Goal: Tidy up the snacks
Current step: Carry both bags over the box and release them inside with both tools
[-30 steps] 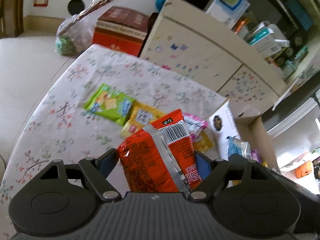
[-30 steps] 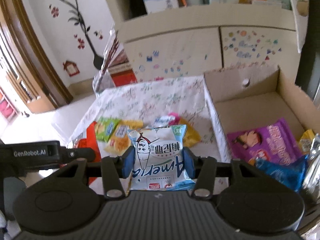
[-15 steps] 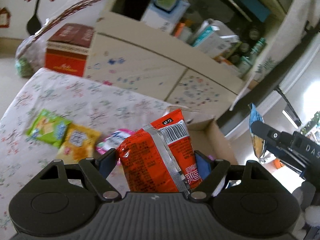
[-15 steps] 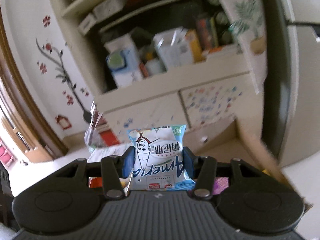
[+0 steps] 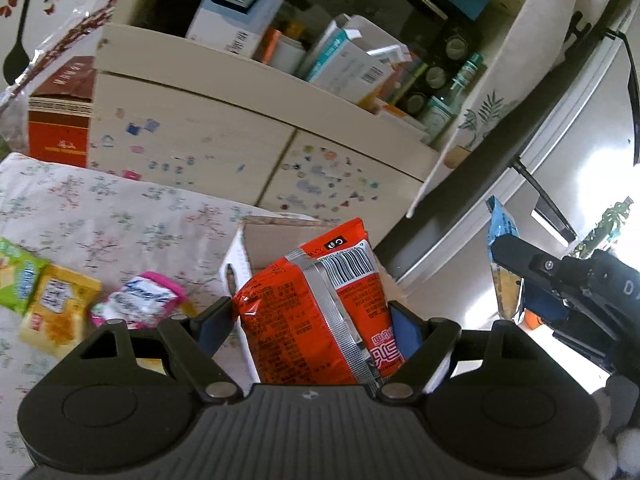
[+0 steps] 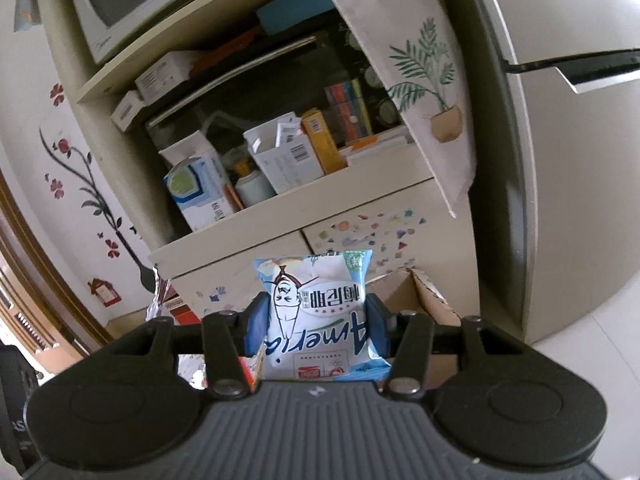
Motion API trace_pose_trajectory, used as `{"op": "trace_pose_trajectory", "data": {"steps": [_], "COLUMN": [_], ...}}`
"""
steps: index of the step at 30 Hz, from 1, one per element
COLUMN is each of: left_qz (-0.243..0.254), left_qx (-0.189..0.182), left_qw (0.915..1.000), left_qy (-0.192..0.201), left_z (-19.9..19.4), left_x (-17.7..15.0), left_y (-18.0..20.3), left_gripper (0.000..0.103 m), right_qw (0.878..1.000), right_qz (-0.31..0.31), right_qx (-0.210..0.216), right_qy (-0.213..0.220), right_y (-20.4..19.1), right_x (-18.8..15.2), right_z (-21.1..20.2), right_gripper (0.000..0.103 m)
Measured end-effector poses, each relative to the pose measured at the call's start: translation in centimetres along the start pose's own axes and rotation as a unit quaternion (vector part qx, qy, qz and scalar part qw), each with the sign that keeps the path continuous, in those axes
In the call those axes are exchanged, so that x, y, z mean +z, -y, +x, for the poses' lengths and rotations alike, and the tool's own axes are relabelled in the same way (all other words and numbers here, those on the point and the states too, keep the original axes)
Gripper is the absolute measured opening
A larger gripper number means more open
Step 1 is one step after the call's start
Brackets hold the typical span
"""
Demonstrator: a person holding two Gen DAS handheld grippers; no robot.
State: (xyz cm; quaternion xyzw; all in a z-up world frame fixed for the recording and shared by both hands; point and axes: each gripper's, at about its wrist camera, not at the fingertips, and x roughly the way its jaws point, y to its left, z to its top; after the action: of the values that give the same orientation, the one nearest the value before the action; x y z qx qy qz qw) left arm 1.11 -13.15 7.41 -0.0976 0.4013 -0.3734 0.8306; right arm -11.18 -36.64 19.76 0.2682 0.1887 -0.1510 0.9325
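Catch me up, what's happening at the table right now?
Snacks are being sorted off the floral tablecloth into the cardboard box. The left gripper is shut on an orange-red snack packet, held up near the box. The right gripper is shut on a white-and-blue snack packet, raised with the box's edge just beyond it. Neither packet is released yet. A green packet, a yellow packet and a pink packet lie on the cloth.
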Motion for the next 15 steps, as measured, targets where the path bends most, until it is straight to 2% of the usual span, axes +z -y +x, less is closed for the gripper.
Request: {"op": "trace_pose_trajectory", "data": {"steps": [11,13,15], "left_qz": [0.037,0.045,0.055], "left_qx": [-0.006,-0.003,0.007], "left_qw": [0.9992,0.9989,0.9984], "left_qy": [-0.016,-0.016,-0.011], "left_z": [3.6,3.9,3.9], "left_x": [-1.2,-1.3,-1.3], "left_y": [3.5,3.8,4.2], "left_gripper": [0.086,0.088,0.097], "right_qw": [0.999,0.999,0.998], "right_qz": [0.029,0.033,0.044], "right_qx": [-0.018,-0.021,-0.030], "right_qy": [-0.010,-0.012,-0.016], "right_y": [1.4,1.6,1.9], "right_x": [0.1,0.2,0.1], "right_z": [0.5,0.6,0.9], "right_gripper": [0.051,0.051,0.051]}}
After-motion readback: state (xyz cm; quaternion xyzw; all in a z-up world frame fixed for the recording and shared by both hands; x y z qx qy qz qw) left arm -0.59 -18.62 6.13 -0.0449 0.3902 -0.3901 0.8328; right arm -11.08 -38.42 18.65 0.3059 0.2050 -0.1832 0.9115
